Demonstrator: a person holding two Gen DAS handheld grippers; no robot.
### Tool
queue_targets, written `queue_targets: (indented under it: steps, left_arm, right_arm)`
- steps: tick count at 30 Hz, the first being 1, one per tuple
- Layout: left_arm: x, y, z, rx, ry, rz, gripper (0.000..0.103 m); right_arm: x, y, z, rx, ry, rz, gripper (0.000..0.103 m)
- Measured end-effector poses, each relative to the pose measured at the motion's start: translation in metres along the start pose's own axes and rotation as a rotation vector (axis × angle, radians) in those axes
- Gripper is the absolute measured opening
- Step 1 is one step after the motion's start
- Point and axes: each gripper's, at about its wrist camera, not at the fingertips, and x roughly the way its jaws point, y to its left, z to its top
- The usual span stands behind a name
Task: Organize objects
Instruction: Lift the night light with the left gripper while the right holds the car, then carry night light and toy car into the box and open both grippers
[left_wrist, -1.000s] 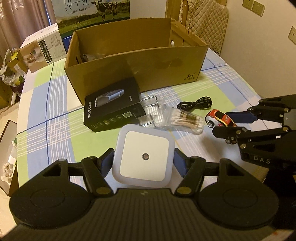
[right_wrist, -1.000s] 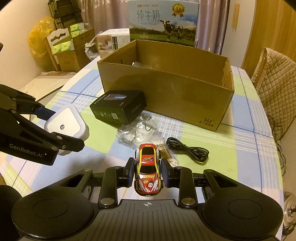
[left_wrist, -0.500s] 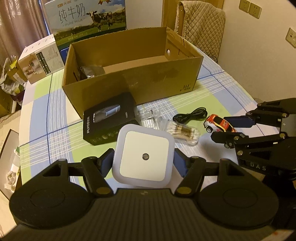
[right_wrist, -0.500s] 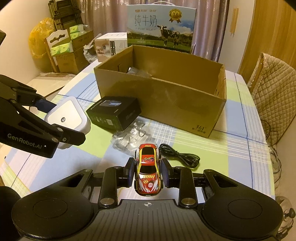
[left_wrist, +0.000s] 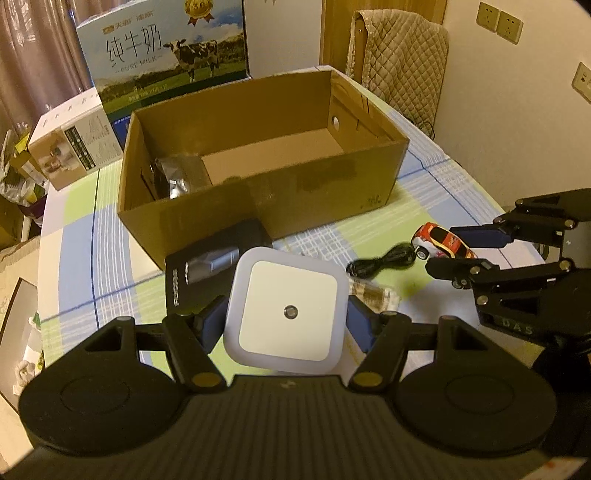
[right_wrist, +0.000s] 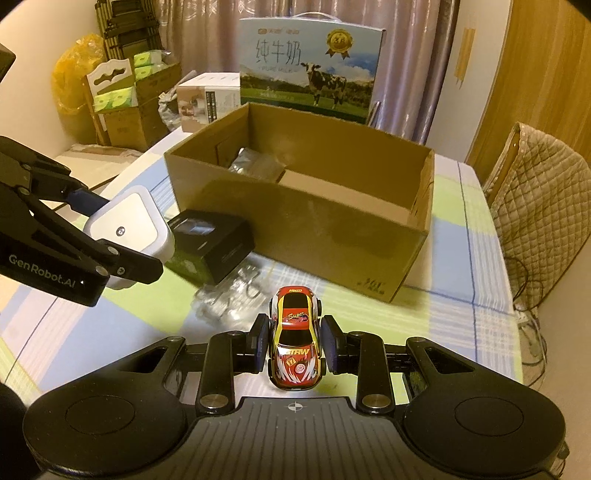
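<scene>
White night light clamped in left tool, toy car in right tool

White night light, red-yellow toy car (white flames), brown cardboard box, blue-green plaid tablecloth

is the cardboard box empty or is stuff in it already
Not empty. The open box holds one dark, shiny item in its left corner; the rest is bare.

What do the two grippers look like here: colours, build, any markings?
Both are matte black linkage frames with brass-coloured pivot screws, two round discs on a ribbed base, and blue pads on the fingers. The left gripper reads "GenRobot.AI"; the right gripper shows "DAS". No cables or sleeves visible.
</scene>
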Motion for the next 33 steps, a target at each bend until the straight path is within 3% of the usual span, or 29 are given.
queue_targets:
  steps: [12, 20, 33]
  left_arm:
    - [-0.003, 0.02, 0.07, -0.013, -0.063, 0.013, 0.064]
    - [0.013, 0.038, 0.132, -0.011, -0.088, 0.054, 0.064]
    - [0.078, 0.058, 0.152, -0.056, -0.068, 0.045, 0.064]
  right_arm:
    - [-0.003, -0.042, 0.064, 0.035, -0.05, 0.006, 0.027]
    - [0.027, -0.069, 0.123, 0.021, -0.031, -0.011, 0.027]
    - [0.106, -0.095, 0.142, 0.086, 0.06, 0.021, 0.027]
